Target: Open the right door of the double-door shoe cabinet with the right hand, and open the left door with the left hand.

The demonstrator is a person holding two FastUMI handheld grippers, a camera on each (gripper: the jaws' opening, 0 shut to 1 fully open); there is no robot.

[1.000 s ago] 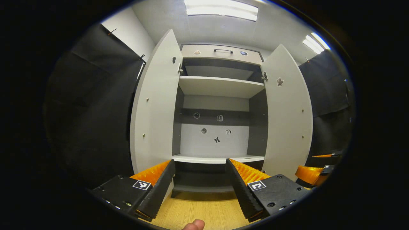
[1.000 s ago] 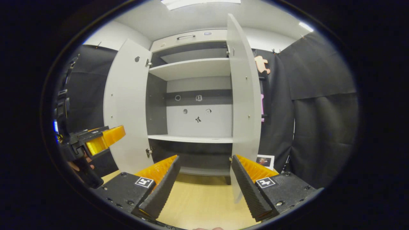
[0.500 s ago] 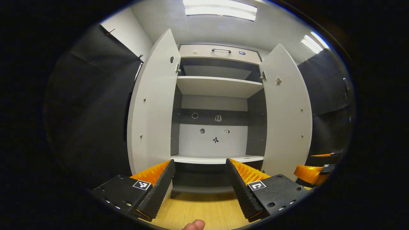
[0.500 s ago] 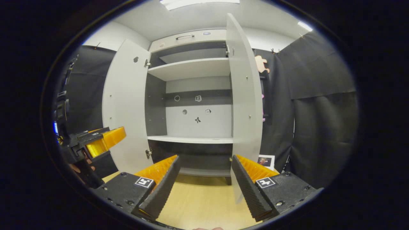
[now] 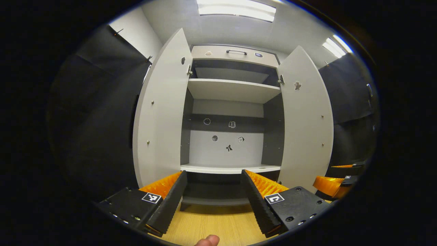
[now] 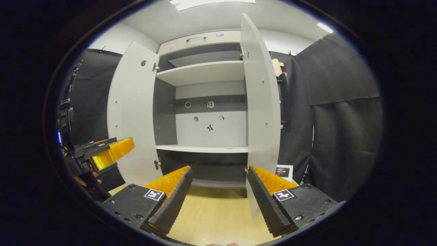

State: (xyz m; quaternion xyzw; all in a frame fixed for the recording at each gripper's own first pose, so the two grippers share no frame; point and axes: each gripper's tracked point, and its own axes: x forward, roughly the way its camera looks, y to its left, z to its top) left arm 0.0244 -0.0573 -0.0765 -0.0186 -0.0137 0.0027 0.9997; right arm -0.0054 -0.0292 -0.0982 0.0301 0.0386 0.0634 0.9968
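Although little has moved over the last second, we can see that the left door [image 5: 160,112] has swung a touch wider, its free edge drifting toward the left of the left gripper view, while the right door [image 5: 307,119] stands where it did; both leaves of the shoe cabinet [image 5: 232,54] are now flung out, baring the upper shelf [image 5: 232,89] and the lower shelf [image 5: 230,168] in the middle of the frame; we judge the task as good as done, with nothing left but to draw the tools clear. Our left gripper [image 5: 214,194] sits at the bottom centre of its view with its fingers spread wide and nothing between them, well apart from either door; our right gripper [image 6: 220,196] likewise gapes empty at the bottom of the right gripper view, where the right door [image 6: 261,102] rises nearly edge-on just right of centre and the left door [image 6: 131,112] stands at centre left; the left gripper [image 6: 112,150] also shows at the left edge there, over the wooden floor [image 6: 215,218].
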